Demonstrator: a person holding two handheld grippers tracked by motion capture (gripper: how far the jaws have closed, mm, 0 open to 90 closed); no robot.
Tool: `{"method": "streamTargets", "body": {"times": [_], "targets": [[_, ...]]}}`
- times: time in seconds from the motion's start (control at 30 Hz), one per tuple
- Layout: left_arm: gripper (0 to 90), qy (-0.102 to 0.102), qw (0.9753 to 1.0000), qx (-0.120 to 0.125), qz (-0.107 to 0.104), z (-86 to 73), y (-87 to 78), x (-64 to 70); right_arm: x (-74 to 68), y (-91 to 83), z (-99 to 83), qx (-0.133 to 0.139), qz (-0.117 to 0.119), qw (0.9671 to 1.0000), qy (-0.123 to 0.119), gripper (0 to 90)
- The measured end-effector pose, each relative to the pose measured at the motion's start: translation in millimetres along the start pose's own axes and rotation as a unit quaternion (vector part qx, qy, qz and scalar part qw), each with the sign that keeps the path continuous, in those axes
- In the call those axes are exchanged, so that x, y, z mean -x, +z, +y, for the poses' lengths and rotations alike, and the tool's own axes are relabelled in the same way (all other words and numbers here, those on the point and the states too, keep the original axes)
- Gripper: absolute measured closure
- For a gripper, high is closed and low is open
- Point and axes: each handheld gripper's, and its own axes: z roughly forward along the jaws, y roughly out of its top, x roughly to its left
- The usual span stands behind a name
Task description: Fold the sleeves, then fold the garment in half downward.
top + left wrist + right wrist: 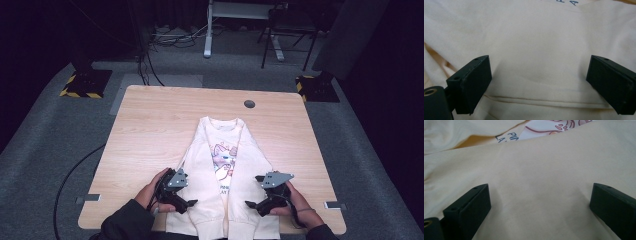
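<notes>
Two grippers are in my hands, both low over a cream sweatshirt (227, 165) that lies flat on the wooden counter (150, 125), collar at the far end, hem toward me at the near edge. Both sleeves are folded inward along the body, leaving the cartoon print (224, 161) showing between them.

Left gripper (186, 204): positioned over the left folded sleeve near the hem. In the left gripper view its jaws stand wide apart with plain cloth and a seam line (544, 100) between them; nothing is clamped.

Right gripper (252, 204): positioned over the right folded sleeve, level with the left. In the right gripper view its jaws are likewise spread wide over smooth cloth, holding nothing; the lettering of the print (509, 137) shows beyond.

Assessment: the fold is in its middle stage, sleeves done, body not yet doubled. I judge the next move calls for lowering both sets of jaws onto the hem corners, pinching evenly, then carrying the lower edge up toward the collar without dragging the sleeves loose.
</notes>
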Motion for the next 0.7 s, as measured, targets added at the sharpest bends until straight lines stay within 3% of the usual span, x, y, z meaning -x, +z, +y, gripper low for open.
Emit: {"method": "streamTargets", "body": {"times": [0.7], "targets": [[5.9, 0.001, 1.0, 0.002, 0.001, -2.2, -1.7, 1.5, -2.6, -0.5, -0.4, -0.001, 0.007, 1.0, -0.005, 3.0]]}}
